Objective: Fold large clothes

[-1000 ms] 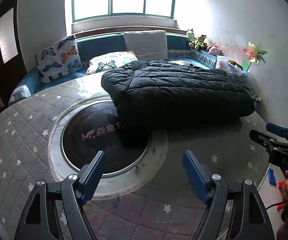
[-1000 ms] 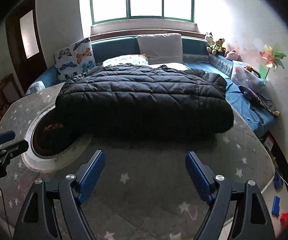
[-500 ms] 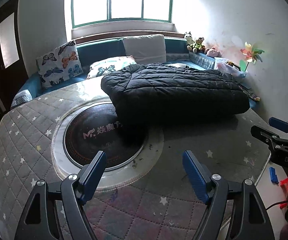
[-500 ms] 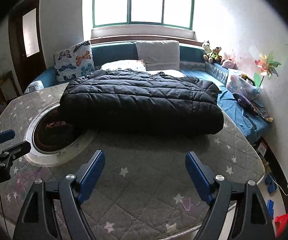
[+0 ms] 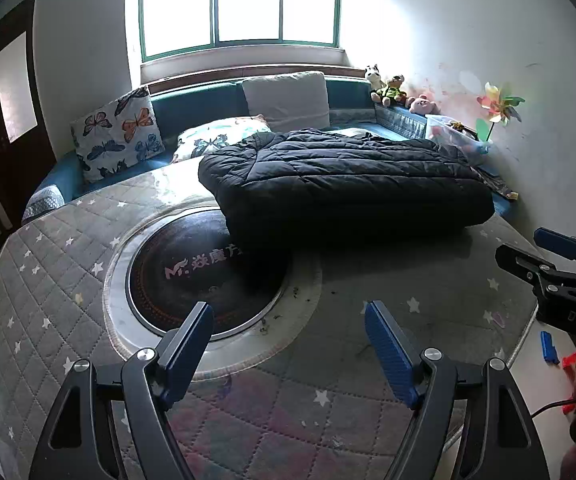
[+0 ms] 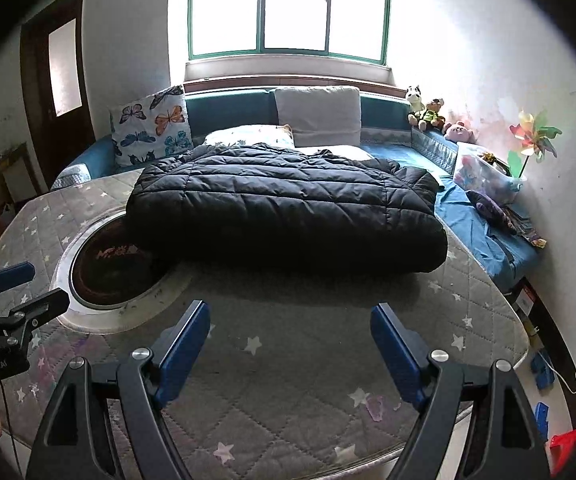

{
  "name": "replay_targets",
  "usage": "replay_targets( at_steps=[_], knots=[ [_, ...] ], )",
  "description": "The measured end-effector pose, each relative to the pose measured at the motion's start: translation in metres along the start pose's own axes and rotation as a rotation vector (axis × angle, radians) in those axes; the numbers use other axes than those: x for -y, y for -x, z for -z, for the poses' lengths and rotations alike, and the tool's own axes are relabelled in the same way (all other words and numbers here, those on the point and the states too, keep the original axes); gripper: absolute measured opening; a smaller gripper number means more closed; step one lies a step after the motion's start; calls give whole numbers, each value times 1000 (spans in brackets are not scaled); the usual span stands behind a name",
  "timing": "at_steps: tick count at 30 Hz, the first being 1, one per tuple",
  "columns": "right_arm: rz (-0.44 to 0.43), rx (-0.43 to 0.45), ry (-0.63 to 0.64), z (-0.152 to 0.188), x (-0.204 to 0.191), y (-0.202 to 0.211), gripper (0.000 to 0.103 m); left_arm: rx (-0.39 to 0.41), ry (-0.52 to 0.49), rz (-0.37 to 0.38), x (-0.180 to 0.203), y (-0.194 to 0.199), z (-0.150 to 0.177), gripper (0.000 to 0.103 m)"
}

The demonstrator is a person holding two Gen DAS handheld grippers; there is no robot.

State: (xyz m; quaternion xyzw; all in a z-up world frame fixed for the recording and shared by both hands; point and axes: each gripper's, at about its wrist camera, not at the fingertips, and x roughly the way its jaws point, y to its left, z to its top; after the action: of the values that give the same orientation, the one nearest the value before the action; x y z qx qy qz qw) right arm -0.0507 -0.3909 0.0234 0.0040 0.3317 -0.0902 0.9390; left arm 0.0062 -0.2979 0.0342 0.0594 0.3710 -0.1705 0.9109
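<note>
A black quilted puffer jacket lies folded into a thick block on the far half of a round table with a grey star-patterned cover. It also shows in the right wrist view. My left gripper is open and empty, held above the near part of the table, well short of the jacket. My right gripper is open and empty too, above the near table edge. Each gripper shows at the side of the other's view: the right one and the left one.
A dark round glass inset with a logo sits in the table, partly under the jacket. Behind are a blue sofa bed with pillows, plush toys, a clear storage box and a pinwheel. Small toys lie on the floor at right.
Both grippers have drawn back and up from the jacket, so it looks smaller and more of the table shows. The jacket has not moved. Both stay open.
</note>
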Motion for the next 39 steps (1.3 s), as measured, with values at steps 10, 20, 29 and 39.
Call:
replay_targets(
  at_steps=[10,20,29,39],
  knots=[
    [-1,0,-1,-1,-1,1,90,-10,-15,-4,2,-3,3,83],
    [-4,-6,1,1,-4,-1,90,4,-13,-1,1,0,3,83],
    [0,-9,0,2,-6,0,90,10,-7,-1,0,1,3,83],
    [-16,-13,11,1,-3,-7,90,11,-8,-2,1,1,3,83]
  ],
)
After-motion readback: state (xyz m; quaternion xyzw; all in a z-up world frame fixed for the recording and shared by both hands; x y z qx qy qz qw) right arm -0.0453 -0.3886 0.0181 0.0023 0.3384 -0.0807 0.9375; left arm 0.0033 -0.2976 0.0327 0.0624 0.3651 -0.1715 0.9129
